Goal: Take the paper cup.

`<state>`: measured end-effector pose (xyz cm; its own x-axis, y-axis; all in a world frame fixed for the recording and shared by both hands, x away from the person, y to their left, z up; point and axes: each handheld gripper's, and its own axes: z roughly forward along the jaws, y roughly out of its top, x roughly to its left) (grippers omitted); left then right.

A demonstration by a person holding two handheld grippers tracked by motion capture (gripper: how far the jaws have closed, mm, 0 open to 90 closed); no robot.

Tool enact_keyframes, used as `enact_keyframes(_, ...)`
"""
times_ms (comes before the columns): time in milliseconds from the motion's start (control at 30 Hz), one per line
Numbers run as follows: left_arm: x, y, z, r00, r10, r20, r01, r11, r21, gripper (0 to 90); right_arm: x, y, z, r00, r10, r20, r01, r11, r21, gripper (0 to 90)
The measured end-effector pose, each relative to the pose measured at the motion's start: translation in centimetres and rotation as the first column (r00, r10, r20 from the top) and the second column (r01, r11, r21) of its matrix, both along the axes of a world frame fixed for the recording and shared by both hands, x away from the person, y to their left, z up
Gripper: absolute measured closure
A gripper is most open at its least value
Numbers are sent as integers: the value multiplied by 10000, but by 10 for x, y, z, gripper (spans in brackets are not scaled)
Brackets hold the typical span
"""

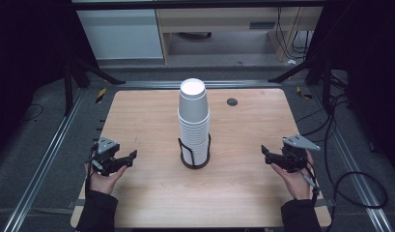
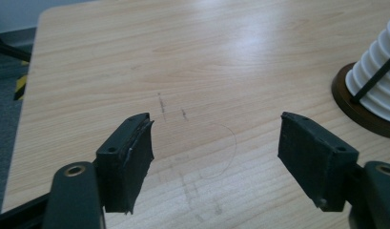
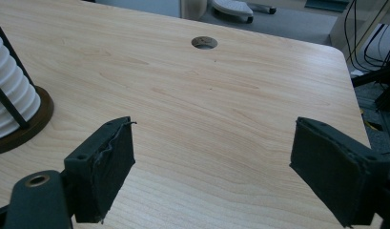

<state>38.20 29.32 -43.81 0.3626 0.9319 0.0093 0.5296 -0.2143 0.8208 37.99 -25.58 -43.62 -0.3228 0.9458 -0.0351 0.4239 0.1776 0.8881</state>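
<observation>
High view first: a tall stack of white paper cups (image 1: 193,118) stands upright in the middle of the light wooden table (image 1: 151,193), its lower part seated in a black wire holder on a dark round base (image 1: 194,159). The top cup's mouth faces up. Off to the left, the left gripper (image 1: 130,158) sits low over the tabletop in the person's hand, well apart from the stack, jaws pointing in toward the centre. Over on the right, the right gripper (image 1: 266,153) mirrors it, also well apart from the cups and aimed inward. A small dark round hole (image 1: 232,101) shows in the table behind and right of the stack.

Left gripper view now: the two black jaws stand wide apart with bare wood between them, nothing held. The table carries faint pencil-like marks (image 2: 183,143) just ahead of the jaws. At the right edge, the ribbed rims of the cups (image 2: 378,76) and the dark base come into sight.

Right gripper view: again both jaws spread wide over bare tabletop, gripping nothing. The cup stack (image 3: 9,95) and its base sit at the left edge, and the round hole (image 3: 204,42) lies farther ahead.
</observation>
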Motion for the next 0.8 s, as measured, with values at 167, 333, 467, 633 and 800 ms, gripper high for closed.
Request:
enact_keyframes(167,1,-1,-1,9996,-252,157,256,9995,-207,226,-2,2,4,9995,281,109,-285,9987,434,150)
enact_keyframes(333,2,-1,1,9991,-403,165,409,9983,-405,205,-4,12,20,9962,713,507,-743,9954,608,152)
enact_keyframes(467,2,0,1,9991,-387,191,395,9983,-440,204,-4,18,33,9912,1019,840,-1090,9904,852,152)
enact_keyframes(633,2,0,1,9991,-371,182,379,9984,-430,199,-1,29,54,9832,1427,1139,-1556,9812,1143,139)
enact_keyframes(800,3,-2,0,9991,-399,115,402,9988,-272,194,3,48,81,9703,1915,1480,-2089,9714,1129,127)
